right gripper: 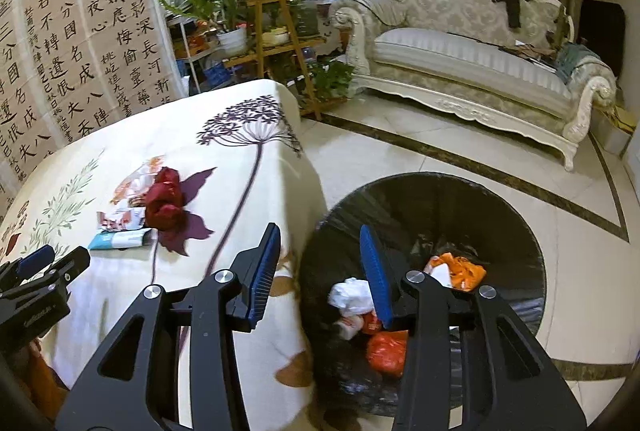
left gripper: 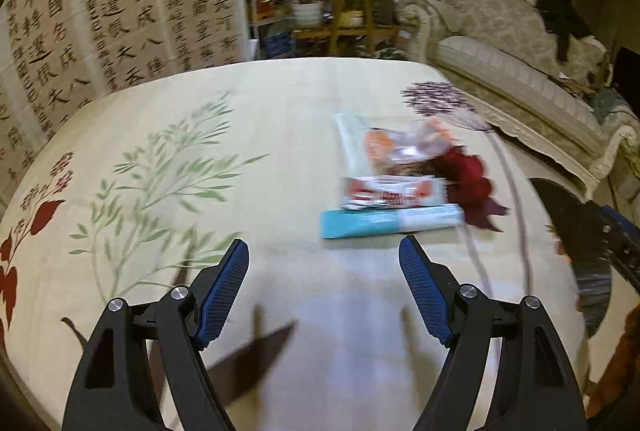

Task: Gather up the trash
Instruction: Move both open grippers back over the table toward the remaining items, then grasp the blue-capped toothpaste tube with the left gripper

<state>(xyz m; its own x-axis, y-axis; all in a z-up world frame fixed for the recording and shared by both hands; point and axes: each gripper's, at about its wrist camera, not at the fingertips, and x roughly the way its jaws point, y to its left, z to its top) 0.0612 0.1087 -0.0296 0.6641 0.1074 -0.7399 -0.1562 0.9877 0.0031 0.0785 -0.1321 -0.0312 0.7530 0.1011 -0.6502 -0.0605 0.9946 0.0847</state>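
Right tool (right gripper: pixel 320 239) gapes empty over the worktop (right gripper: pixel 248 191) edge and bin (right gripper: pixel 520 231).
Left tool (left gripper: pixel 324 255), spread and empty, faces wrappers (left gripper: pixel 392 199) near the right edge; bare cloth lies leftward.

Blurred wrappers (left gripper: pixel 392 187) heaped on tablecloth (left gripper: pixel 240 159), crumpled trash, perhaps bags, in black-lined bin (right gripper: pixel 520 231)

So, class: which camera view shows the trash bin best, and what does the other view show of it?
The right wrist view: the bin sits open on the floor beside the table, its black liner and the trash inside visible. The left wrist view catches only a dark, blurred sliver of it at the right edge.
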